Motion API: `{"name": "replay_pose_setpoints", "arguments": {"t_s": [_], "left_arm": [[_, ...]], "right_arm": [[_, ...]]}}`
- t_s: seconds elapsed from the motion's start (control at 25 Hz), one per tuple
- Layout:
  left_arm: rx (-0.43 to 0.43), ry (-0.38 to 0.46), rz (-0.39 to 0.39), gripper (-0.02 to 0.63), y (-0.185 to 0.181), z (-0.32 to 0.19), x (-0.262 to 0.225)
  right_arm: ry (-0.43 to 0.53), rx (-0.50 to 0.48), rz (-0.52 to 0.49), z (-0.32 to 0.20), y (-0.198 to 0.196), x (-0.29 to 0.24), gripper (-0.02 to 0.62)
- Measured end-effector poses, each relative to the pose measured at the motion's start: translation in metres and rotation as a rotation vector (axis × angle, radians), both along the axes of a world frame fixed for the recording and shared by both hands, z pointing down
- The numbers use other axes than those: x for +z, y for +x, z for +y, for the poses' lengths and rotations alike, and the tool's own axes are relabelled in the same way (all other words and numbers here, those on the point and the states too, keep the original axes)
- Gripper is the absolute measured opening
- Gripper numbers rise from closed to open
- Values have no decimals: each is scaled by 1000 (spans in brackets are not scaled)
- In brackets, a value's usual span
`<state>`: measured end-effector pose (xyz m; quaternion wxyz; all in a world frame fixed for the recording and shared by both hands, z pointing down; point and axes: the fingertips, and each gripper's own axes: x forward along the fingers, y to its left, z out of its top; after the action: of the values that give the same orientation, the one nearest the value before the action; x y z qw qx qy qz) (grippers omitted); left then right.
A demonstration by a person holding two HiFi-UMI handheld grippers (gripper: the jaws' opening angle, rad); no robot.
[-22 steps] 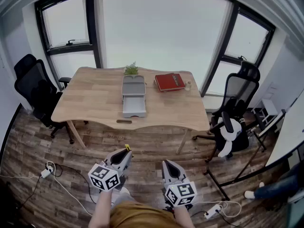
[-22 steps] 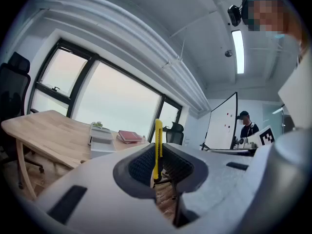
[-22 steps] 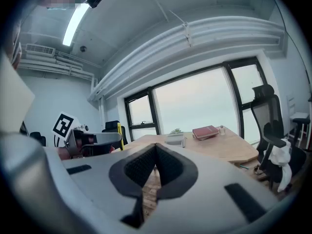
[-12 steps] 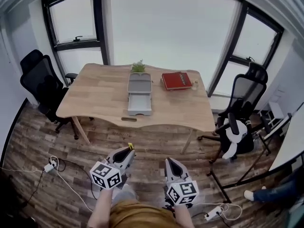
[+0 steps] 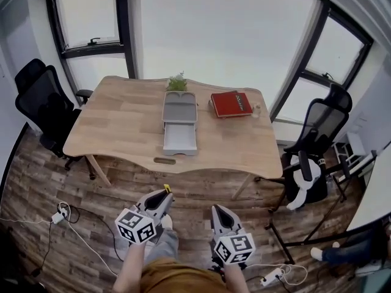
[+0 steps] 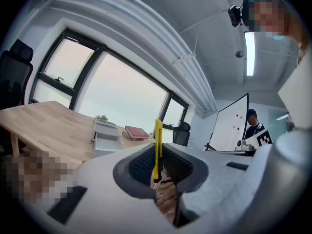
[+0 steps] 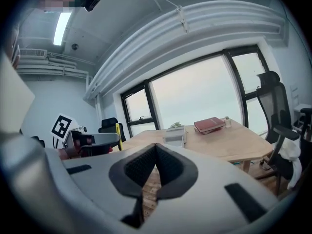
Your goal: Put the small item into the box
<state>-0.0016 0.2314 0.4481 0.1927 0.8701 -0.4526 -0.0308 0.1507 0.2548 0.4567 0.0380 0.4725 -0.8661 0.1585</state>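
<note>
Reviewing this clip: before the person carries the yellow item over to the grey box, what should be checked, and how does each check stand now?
1. Grip: the left gripper is shut on the thin yellow item: ok.
2. Free gripper: the right gripper is shut with nothing between its jaws: ok.
3. Opening: the grey box has its drawer pulled out toward the person: ok.
4. Reach: the table stands well ahead of both grippers: not ok, step closer first.
5. Room in the drawer: too small to judge from here: cannot tell.
</note>
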Motion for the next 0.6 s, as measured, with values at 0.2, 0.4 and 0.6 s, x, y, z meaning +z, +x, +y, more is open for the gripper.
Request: {"name": "replay_pose_setpoints", "arguments": {"t_s": [0.2, 0.4, 0.6], "left_arm": [[10, -49, 23, 48, -22, -90, 15], [5, -89, 26, 48, -58, -169, 23], [27, -121, 18, 48, -78, -228, 32]], "right_arm": [[-14, -16, 64, -80, -26, 6, 5], [-45, -24, 73, -161, -59, 12, 5], [-75, -6, 72, -225, -81, 18, 5]]}}
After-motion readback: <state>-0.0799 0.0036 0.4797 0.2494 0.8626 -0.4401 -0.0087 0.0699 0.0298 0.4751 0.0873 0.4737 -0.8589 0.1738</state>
